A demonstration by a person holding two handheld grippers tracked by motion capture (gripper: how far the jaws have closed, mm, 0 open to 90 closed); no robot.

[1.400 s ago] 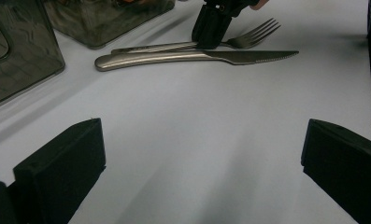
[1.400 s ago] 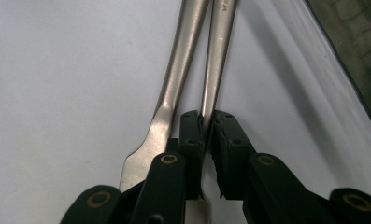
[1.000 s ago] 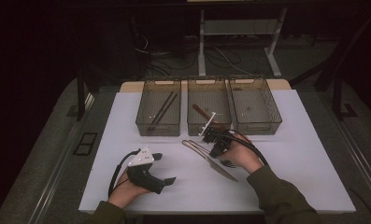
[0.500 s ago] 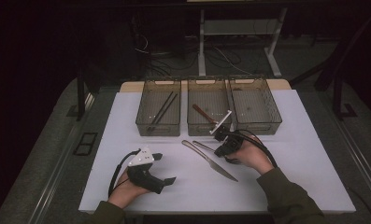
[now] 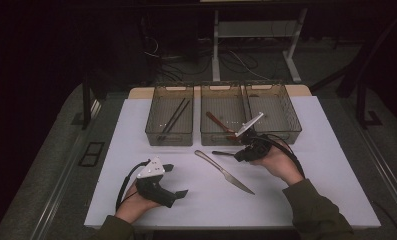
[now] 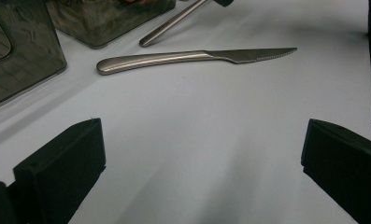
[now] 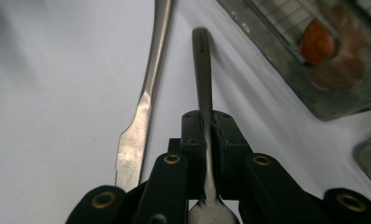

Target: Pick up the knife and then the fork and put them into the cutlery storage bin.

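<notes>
A slim metal utensil is being held by the right gripper, the jaws closed tight on its handle — just in front of the middle bin. A knife is lying flat on the white worktop beside it, untouched. The left gripper is being kept wide open, nothing between its jaws — low over the worktop's near left.
</notes>
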